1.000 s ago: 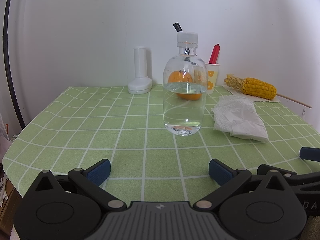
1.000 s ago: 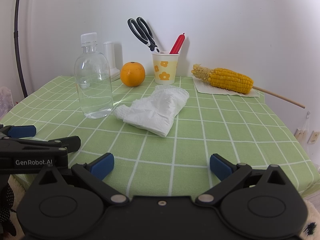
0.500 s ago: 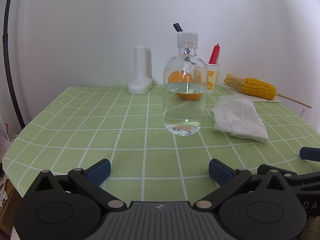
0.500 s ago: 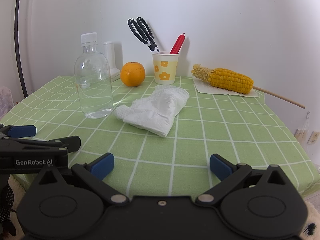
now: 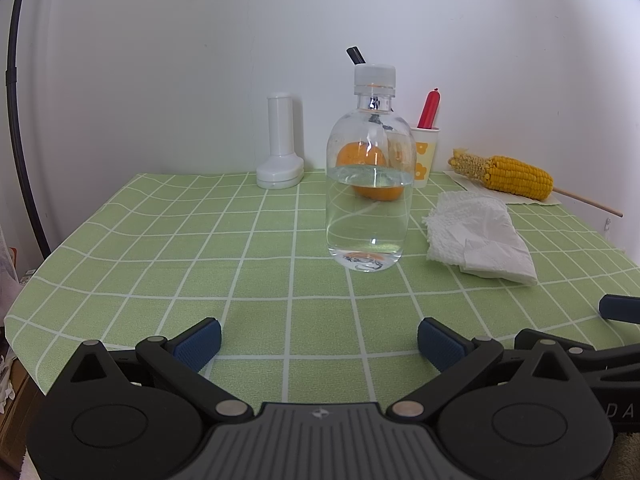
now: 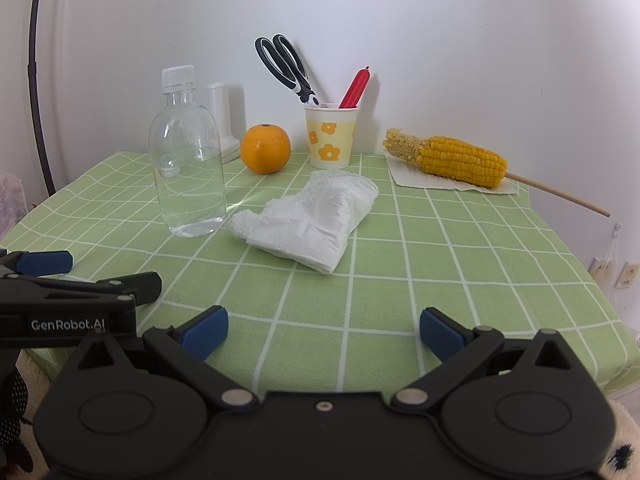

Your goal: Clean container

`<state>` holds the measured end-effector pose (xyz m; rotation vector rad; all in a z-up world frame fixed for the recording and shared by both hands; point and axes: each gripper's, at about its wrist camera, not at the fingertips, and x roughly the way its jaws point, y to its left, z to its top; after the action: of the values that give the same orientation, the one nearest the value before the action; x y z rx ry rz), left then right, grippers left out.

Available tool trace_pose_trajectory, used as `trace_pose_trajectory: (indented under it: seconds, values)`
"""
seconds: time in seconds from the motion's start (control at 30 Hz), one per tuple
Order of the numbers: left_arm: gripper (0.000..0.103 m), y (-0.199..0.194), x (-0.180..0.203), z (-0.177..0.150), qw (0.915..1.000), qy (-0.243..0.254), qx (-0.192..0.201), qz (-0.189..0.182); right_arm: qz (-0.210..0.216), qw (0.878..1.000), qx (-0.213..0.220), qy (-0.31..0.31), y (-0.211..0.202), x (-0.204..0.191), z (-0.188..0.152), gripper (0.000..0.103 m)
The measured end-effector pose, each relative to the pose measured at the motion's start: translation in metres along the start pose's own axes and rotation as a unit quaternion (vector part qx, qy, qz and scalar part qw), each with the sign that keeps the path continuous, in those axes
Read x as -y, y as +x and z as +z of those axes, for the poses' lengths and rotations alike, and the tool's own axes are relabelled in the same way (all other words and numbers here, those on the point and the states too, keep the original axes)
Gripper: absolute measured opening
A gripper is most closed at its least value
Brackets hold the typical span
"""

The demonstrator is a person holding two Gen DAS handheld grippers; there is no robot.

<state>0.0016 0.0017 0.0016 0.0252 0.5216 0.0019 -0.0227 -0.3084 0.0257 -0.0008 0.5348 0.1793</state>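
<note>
Left wrist view: left gripper [image 5: 319, 335] spread wide, empty, low over the near edge of the green checked tablecloth [image 5: 160, 248]. Clear bottle [image 5: 369, 188], capped, upright, about half full of water, stands straight ahead, well apart from the fingers. Crumpled paper towel [image 5: 478, 236] lies just beside it.

Right wrist view: right gripper [image 6: 323, 330] likewise spread, holding nothing. Towel [image 6: 312, 218] ahead, bottle [image 6: 188, 168] left of it; orange [image 6: 265, 149] and flowered cup [image 6: 330, 136] behind.

Judgement: cleaning not yet begun; grasping bottle and towel, then wiping, all remain.
</note>
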Motion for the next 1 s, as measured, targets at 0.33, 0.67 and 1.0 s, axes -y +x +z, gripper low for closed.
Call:
trace_pose_trajectory:
  seconds: [0.33,0.67,1.0]
  values:
    - [0.103,0.0,0.001,-0.002,1.0,-0.001,0.001,0.001,0.004,1.0,-0.01,0.002,0.0,0.001,0.003,0.103]
    - [0.103,-0.002,-0.002,0.011,0.9995,-0.022,0.004,-0.021,0.041,0.998,-0.028,0.028,0.007,0.017,0.015,0.097]
    - [0.103,0.013,-0.008,0.051,0.9971,-0.043,0.038,-0.052,0.07,0.992,-0.038,0.098,0.038,0.047,0.051,0.082]
